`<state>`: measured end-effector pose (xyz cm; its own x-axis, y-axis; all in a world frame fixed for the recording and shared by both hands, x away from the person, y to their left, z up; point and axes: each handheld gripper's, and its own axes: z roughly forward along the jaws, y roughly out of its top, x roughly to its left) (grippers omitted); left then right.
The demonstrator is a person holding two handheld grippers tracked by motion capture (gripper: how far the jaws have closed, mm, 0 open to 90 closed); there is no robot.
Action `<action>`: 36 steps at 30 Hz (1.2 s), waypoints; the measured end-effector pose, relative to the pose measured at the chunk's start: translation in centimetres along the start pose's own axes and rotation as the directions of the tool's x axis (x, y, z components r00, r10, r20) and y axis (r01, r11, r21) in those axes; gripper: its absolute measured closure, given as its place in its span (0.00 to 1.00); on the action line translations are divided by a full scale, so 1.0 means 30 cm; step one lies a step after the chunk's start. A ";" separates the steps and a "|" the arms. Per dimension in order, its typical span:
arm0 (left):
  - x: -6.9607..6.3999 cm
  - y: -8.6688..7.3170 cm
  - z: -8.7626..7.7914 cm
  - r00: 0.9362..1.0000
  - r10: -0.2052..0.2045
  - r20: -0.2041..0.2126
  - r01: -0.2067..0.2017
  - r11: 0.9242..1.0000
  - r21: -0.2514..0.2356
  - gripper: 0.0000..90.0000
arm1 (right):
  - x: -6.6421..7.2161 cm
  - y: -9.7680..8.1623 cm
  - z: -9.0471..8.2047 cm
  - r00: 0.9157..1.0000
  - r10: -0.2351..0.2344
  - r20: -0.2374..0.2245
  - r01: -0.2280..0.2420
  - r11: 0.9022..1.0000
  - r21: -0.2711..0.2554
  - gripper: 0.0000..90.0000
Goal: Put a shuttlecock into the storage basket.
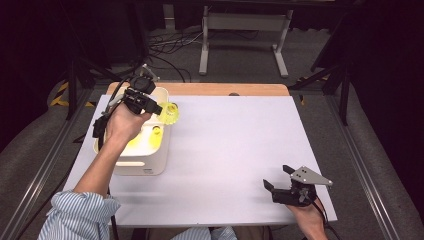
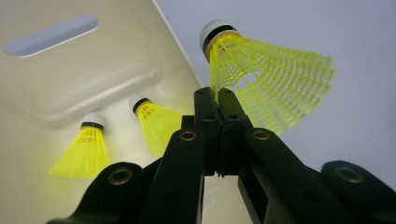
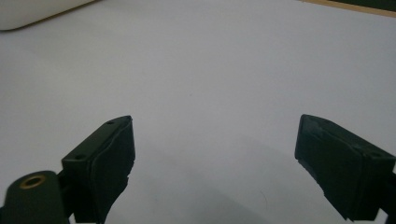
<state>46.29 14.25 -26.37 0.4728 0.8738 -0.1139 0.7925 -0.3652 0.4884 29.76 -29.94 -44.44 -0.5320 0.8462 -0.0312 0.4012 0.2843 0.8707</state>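
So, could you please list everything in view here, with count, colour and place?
Held shuttlecock: one, yellow with white cork, pinched by its skirt over the bin's right edge.
Loose shuttlecocks: two, yellow, lying inside the bin.
Bin: one, cream, at the table's left.
Table: one, white top with a wooden far edge.
Left gripper: black, shut on the held shuttlecock.
Right gripper: black, open, at the table's near right.

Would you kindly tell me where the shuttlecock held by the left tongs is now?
In the high view the shuttlecock is at far left, pinched by its skirt in the left tongs, over the right rim of the white bin.
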 end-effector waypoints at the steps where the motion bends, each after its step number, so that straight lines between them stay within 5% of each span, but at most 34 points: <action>1: 0.004 -0.002 -0.001 1.000 -0.004 -0.002 0.004 1.000 0.001 0.99 | 0.000 0.000 0.000 1.000 0.000 0.000 0.000 1.000 0.000 0.14; 36: 0.110 -0.054 -0.022 0.997 -0.073 -0.038 0.072 0.997 -0.016 0.99 | 0.000 0.000 0.002 1.000 0.000 -0.001 0.000 1.000 0.003 0.14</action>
<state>46.32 17.92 -26.97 0.3990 0.9096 -0.1160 0.8183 -0.2960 0.4928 29.80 -29.92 -44.48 -0.5325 0.8458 -0.0307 0.4034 0.2855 0.8694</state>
